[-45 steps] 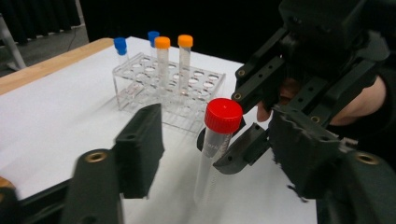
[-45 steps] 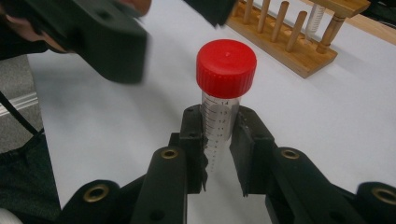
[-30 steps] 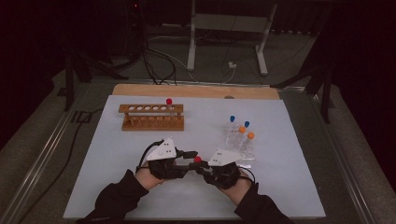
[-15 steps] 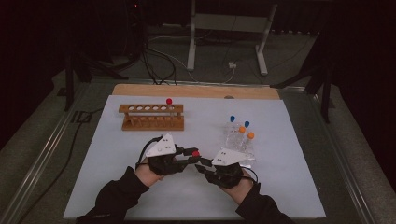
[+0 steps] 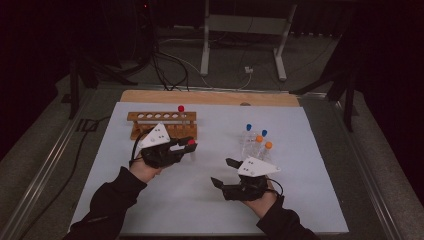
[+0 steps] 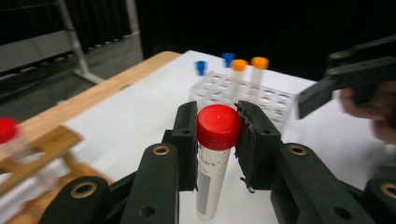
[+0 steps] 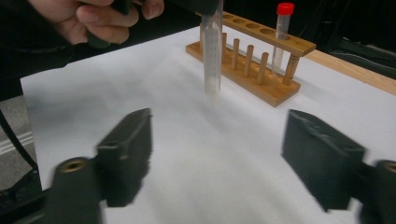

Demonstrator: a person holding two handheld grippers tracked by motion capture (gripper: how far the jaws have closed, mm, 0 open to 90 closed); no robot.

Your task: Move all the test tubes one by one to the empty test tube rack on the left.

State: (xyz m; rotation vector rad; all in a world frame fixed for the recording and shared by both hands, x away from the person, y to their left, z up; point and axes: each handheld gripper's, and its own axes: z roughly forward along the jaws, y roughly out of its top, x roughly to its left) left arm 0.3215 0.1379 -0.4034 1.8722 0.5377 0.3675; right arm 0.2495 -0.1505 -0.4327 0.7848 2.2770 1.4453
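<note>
A red-capped tube (image 6: 215, 158) is clamped at its cap between the jaws of the left gripper (image 5: 186, 148), seen at centre frame in the left gripper view, where the tube hangs upright with its clear body running down to the bottom edge. In the high view this gripper sits left of centre, just below and in front of the wooden rack (image 5: 162, 124), and the red cap shows at its tip. The tube's lower end is seen in the right gripper view (somewhat blurred) near the top centre, above the white mat (image 7: 196, 154) and just in front of the rack; whether it touches the mat cannot be told.

A second red-capped tube (image 5: 181, 111) stands upright in the rack, at its right end in the high view. The right gripper (image 5: 223, 172) is held right of centre in the lower half of the high view, well apart from the left one, its jaws spread wide and holding nothing. A clear rack (image 5: 252, 146) with blue- and orange-capped tubes stands above it, right of centre, on the mat.
</note>
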